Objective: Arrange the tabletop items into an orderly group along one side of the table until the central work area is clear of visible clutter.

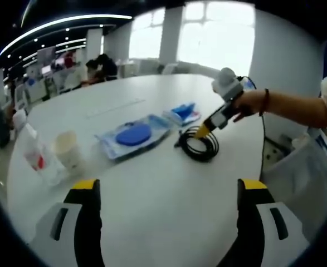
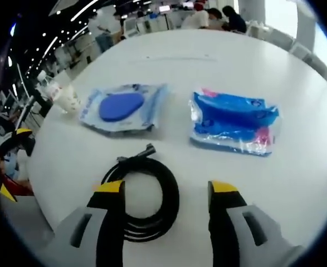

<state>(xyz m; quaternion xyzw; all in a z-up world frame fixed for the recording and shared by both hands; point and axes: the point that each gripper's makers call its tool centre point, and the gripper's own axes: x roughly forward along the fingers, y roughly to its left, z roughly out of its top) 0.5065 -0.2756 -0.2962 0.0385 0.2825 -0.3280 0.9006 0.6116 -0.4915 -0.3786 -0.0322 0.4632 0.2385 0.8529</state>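
Beyond the released right tool [image 2: 164, 192] over the black cable coil [image 2: 144, 196] lie two plastic packets [image 2: 124, 108] and a cup [image 2: 68, 100].

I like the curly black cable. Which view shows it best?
The right gripper view: the coiled black cable lies close and large, right between the right gripper's open fingers. In the left gripper view the cable is smaller and farther off, with that gripper's tip over its edge.

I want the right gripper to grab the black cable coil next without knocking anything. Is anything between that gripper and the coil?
Nothing visible is. In the right gripper view the right gripper is open directly over the black cable coil, with bare table around it. The blue disc packet and the blue-and-pink packet lie farther off, beyond the coil.
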